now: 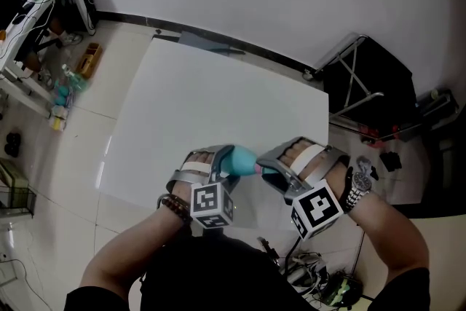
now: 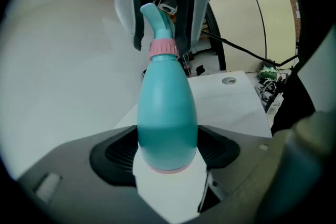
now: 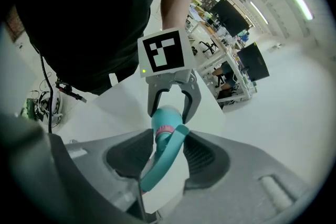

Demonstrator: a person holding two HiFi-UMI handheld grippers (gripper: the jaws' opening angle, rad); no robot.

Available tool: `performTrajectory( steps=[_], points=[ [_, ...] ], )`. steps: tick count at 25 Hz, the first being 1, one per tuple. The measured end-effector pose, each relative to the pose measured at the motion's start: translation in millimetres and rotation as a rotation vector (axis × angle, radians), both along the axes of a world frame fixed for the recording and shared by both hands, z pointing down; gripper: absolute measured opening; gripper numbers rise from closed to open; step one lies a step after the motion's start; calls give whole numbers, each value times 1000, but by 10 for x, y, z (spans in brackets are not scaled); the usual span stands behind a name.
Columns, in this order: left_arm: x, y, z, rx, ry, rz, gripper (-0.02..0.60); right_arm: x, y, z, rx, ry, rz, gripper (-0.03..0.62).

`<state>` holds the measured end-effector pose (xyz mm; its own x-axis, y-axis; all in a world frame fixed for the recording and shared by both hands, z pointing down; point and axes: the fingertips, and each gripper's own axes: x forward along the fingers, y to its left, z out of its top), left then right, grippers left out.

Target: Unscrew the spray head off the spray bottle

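– White tabletop point(image 1: 218, 76) and pale floor tiles fill the head view. Where does the thing sit against that?
– Low centre of the frame, lifted off the surface: a teal, pear-shaped plastic spray bottle point(image 1: 237, 159), held between the two tools.
– Who has what?
– The left gripper point(image 1: 224, 158) pinches the fat lower body. In its own view the pads sit tight on both flanks near the base. The right gripper point(image 1: 266, 170) comes from the opposite end, its pads closed in on the teal spray head point(image 3: 164, 157) and seemingly touching both sides (contact on the left pad is the less clear).
– And the axis?
– In the head view it runs left to right, base at left, head at right, dipping slightly. The grippers face each other along it. The left gripper view looks up the bottle to the pink collar point(image 2: 163, 49), and the nozzle beyond it bends toward the upper left.
– What does the coming move turn on?
– My judgement: the twist has to go about that same line. The right gripper is the one at the head, so it turns while the left only braces.
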<state>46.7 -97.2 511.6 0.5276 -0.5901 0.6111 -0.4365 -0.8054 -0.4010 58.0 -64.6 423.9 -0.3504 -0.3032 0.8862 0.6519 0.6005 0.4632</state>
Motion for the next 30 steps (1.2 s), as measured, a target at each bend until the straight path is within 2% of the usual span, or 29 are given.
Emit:
performTrajectory(
  steps=[2,4,8,12,16,20,22,24,28,30],
  points=[
    [2,-1,0,1,0,-1,377,1,-6,2,-5,-7,16,142],
    [-9,-12,3,4,-4,-5,377,9,-22,4,-37,-23,76,121],
    [-56,-38,37,10,-27,-14,377,-24,-81,39,-187,-93,312,120],
    [-77,-48,77,11,-53,-21,377,-26,-139,88,-383,-155,638,120],
    [-78,-40,134,13,-79,-19,377,13,-215,142,-631,-252,1024,120],
    [-97,-26,174,24,-111,-13,377,69,-260,205,-965,-340,1444,120],
    [-83,-13,170,28,-113,-9,377,98,-252,227,-1117,-372,1590,120],
    [-65,-4,168,27,-108,-9,377,112,-251,227,-1169,-396,1629,121],
    [-56,-11,160,20,-93,-13,377,93,-275,191,-1084,-408,1548,129],
    [-45,-6,162,9,-83,-12,377,66,-311,127,-1058,-428,1500,192]
  ],
)
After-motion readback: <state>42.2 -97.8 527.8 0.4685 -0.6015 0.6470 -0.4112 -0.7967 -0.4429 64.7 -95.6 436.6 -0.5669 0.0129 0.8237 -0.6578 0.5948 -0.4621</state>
